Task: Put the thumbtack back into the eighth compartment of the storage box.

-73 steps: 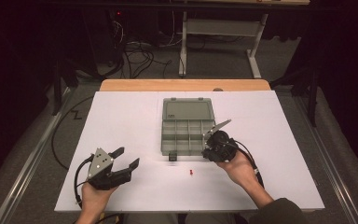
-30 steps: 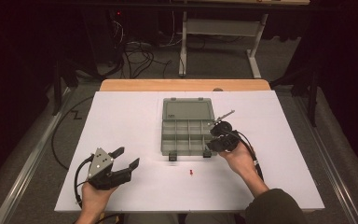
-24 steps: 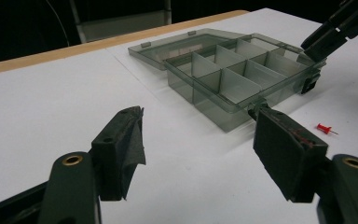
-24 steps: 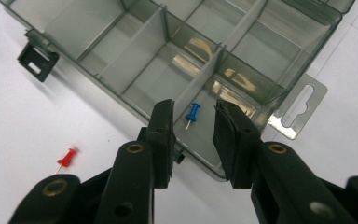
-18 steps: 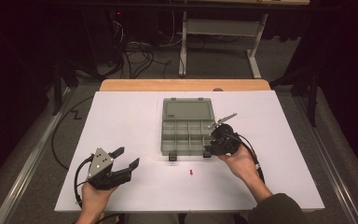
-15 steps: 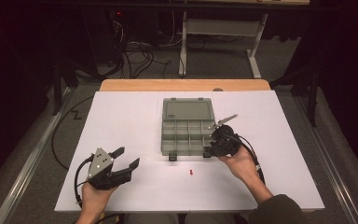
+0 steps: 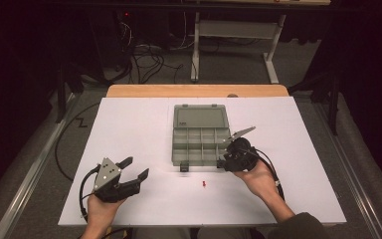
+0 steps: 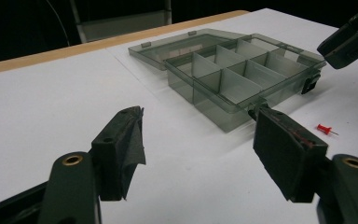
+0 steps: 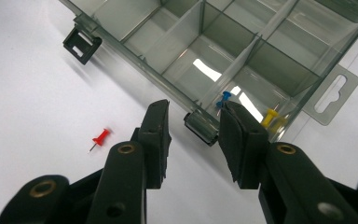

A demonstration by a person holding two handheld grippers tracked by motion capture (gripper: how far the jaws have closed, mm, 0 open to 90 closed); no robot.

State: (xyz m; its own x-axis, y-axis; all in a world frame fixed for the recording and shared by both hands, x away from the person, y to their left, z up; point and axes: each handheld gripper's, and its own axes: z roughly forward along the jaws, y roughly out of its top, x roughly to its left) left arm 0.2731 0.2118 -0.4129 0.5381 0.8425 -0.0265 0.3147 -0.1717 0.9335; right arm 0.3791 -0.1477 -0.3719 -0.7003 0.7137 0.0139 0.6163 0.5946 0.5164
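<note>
One red pushpin (image 9: pixel 100 138) left on the surface, just left of my right tool (image 9: pixel 193 128), its jaws now apart, empty.

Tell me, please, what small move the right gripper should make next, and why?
Probably swing the right gripper over to the red pushpin and close on it. Its jaws have just been opening and hold nothing, a blue pushpin and a yellow pushpin already sit in the organizer box, and the red one lies loose on the table.
</note>
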